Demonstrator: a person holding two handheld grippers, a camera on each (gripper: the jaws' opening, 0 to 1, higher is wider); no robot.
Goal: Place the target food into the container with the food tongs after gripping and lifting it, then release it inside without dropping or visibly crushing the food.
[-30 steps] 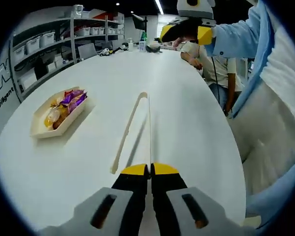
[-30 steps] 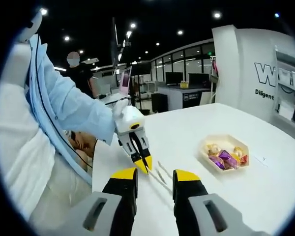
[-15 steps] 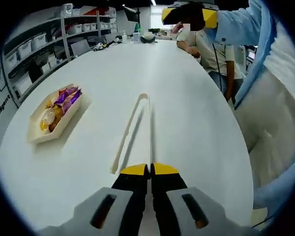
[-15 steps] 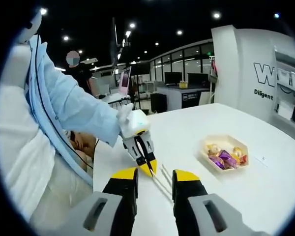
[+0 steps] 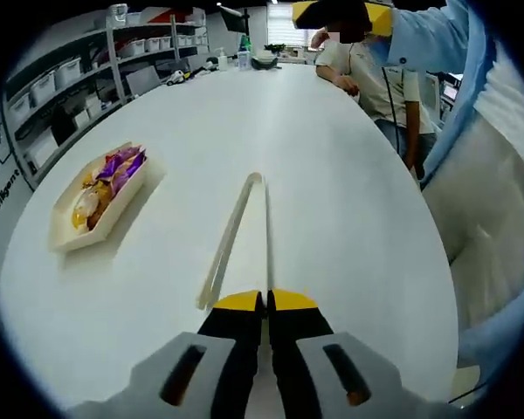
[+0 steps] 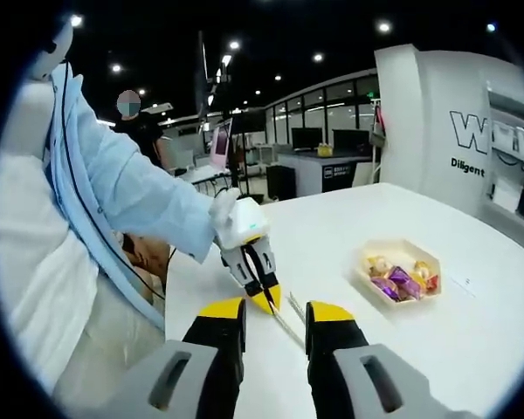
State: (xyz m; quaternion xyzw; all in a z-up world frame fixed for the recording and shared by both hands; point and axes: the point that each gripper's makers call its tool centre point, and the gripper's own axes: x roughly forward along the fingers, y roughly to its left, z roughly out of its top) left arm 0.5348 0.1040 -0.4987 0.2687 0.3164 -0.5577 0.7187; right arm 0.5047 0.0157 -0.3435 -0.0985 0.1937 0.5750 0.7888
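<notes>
Left gripper view: the left tongs [image 5: 265, 301] are pressed together on one arm of the food tongs [image 5: 236, 229], which lie flat on the desk [image 5: 332, 175]. The right tongs [image 6: 275, 312] stand apart. The snacks [image 5: 112, 175] lie in their tray [image 5: 70, 239], so I judge nothing is picked yet.

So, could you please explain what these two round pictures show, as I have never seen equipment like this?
A person holds a two-jaw gripper in each hand, each carrying a fisheye camera. In the left gripper view, the left gripper has its yellow-tipped jaws shut on the end of pale food tongs lying along a white table. A tray of wrapped snacks sits farther left. In the right gripper view, the right gripper is open with nothing between its jaws, looking at the other gripper and the same tray.
</notes>
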